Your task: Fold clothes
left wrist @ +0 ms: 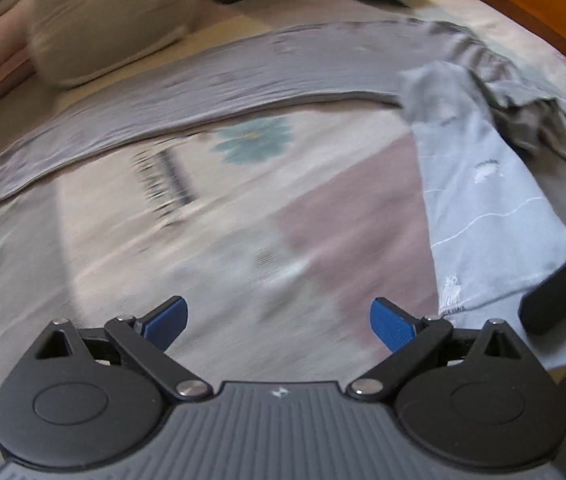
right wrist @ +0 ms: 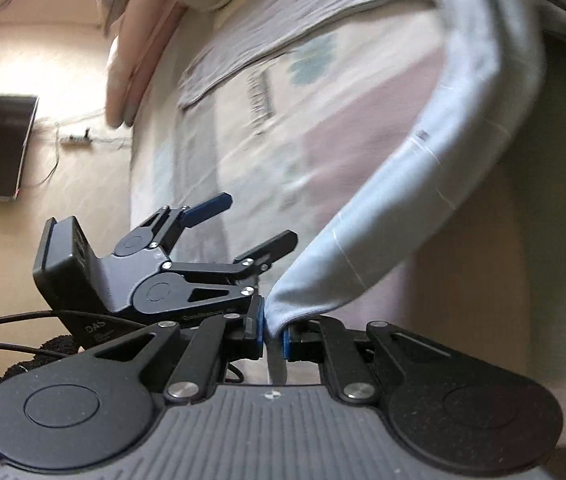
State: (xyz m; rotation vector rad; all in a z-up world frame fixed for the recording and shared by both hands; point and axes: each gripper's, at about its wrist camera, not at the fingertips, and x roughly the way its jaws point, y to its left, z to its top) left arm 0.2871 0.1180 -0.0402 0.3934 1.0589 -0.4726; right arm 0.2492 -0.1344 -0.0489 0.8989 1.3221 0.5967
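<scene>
My right gripper (right wrist: 273,330) is pinched on a corner of the pale blue shirt (right wrist: 435,168), which rises taut from the blue pads (right wrist: 259,322) and curves away over the bed. My left gripper (left wrist: 279,322) hovers empty above the patterned bedspread (left wrist: 211,216), fingers spread wide; in the right view it sits just beside the held corner. Farther out, the shirt trails across the bed onto a grey garment (left wrist: 219,92) laid in a long band. Beyond lies a cream pillow (left wrist: 103,20).
</scene>
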